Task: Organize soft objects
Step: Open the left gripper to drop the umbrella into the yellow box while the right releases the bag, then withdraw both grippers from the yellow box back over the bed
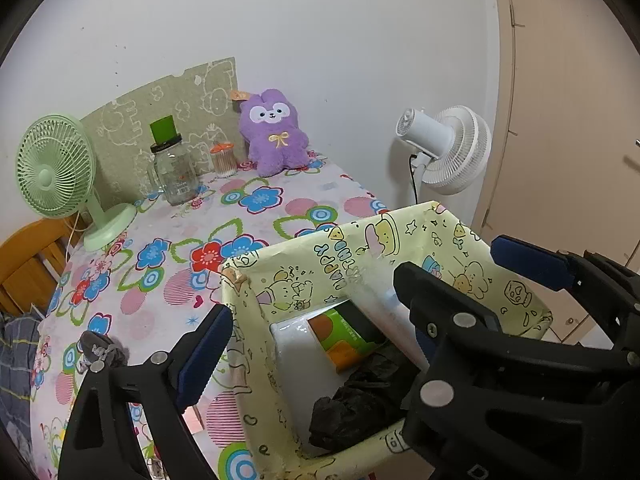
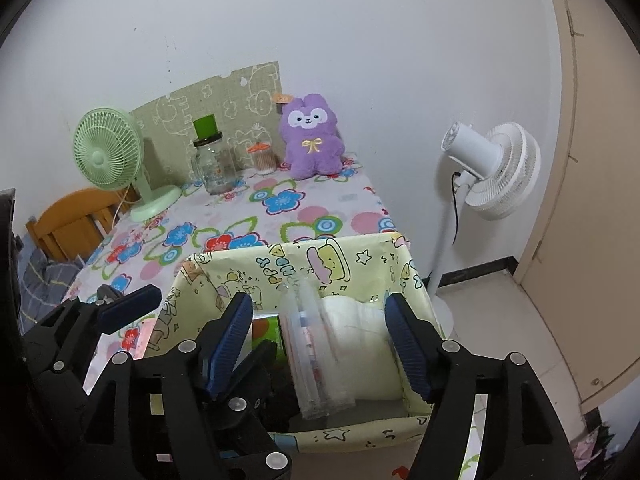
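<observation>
A yellow cartoon-print box [image 1: 360, 256] [image 2: 360, 264] stands at the table's near right corner. It holds a white folded bundle in clear plastic [image 2: 352, 332], a black crumpled item [image 1: 352, 404] and a green-orange pack [image 1: 344, 336]. My right gripper [image 2: 320, 342] [image 1: 460, 276] is open inside the box, its blue pads on either side of the white bundle and not pressing it. My left gripper [image 1: 320, 332] [image 2: 188, 320] is open and straddles the box's left wall with nothing gripped. A purple plush [image 1: 274, 132] [image 2: 312, 140] sits upright at the far wall. A small grey cloth item [image 1: 100, 350] lies left of the box.
On the flowered tablecloth [image 1: 256, 224] stand a green desk fan [image 1: 56, 172], a glass jar [image 1: 174, 172] and a swab holder [image 1: 223, 160]. A white floor fan [image 2: 492, 168] stands beyond the right table edge. A wooden chair [image 2: 72, 216] is at the left.
</observation>
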`<state>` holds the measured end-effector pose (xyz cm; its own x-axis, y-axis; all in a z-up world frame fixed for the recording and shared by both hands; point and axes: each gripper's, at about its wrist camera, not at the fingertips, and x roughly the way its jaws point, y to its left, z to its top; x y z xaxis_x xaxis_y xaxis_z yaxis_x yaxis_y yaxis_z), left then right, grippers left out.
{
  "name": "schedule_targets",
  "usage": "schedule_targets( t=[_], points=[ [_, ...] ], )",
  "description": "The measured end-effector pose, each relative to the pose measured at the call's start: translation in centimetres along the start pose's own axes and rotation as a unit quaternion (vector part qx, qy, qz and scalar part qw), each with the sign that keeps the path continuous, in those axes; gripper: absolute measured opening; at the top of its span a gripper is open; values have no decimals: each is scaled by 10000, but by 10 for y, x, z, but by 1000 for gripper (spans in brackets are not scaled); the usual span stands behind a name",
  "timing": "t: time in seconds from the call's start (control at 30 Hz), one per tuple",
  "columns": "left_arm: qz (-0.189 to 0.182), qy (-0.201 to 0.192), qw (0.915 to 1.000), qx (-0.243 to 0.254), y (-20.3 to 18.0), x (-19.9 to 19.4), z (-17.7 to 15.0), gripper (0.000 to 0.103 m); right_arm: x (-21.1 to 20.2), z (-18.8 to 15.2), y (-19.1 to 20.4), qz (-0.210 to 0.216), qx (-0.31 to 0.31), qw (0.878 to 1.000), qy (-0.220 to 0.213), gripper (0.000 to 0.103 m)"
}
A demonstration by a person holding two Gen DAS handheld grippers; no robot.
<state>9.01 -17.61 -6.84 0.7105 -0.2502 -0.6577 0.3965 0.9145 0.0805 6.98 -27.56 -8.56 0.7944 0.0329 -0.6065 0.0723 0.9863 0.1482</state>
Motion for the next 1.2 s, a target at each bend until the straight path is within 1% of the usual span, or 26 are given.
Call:
schedule_targets(
  t=[0.23,0.43,0.67,1.2],
  points=[
    [27,-66,10000,-40,8,-13,-1,99,-11,1,10,-24,-41,10000,-42,76],
    [56,-139,9999,-74,17,-25,-1,100,-22,4,22,-81,-108,9999,-109,79],
    [109,-283,9995,-112,31,-40,-1,101,-34,7,38,-102,-179,9994,-268,87],
    [325,-516,9979,-196,66,-70,-8,103,-50,11,84,-30,-412,9979,-507,91]
  ],
)
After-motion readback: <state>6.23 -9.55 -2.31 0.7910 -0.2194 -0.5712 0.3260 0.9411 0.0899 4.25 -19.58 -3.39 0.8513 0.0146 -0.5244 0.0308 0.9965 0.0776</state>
